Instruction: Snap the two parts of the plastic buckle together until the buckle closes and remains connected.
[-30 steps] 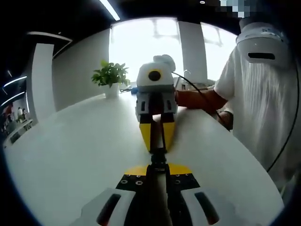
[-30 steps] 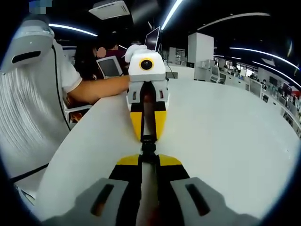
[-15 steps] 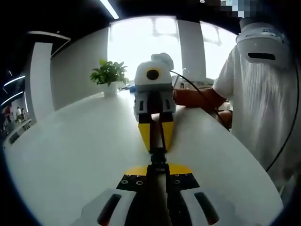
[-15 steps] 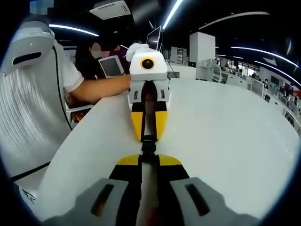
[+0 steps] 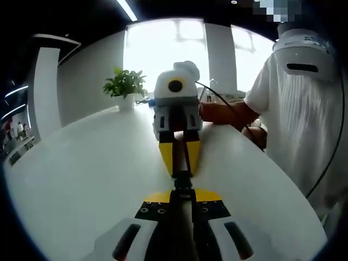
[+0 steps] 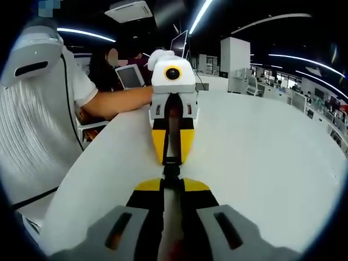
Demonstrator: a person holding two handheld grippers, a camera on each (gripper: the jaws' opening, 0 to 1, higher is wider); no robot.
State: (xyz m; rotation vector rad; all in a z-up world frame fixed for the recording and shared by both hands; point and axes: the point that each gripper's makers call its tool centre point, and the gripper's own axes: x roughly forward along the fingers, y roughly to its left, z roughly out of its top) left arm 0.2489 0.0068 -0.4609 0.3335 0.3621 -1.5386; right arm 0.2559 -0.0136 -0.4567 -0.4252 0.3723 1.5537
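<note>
At the bottom centre of the left gripper view our left gripper (image 5: 182, 191) is clenched on one end of the plastic buckle (image 5: 182, 180), and just above it, mid-frame, the right gripper (image 5: 180, 163) meets it nose to nose, clamped on the other end. We hold the two in one line so the push runs straight along the buckle (our judgement). The buckle is small, dark and narrow, pinched between the yellow jaw tips above the white table (image 5: 81, 179); whether its halves have latched we cannot tell. Further up-frame stands a potted plant (image 5: 125, 89).
</note>
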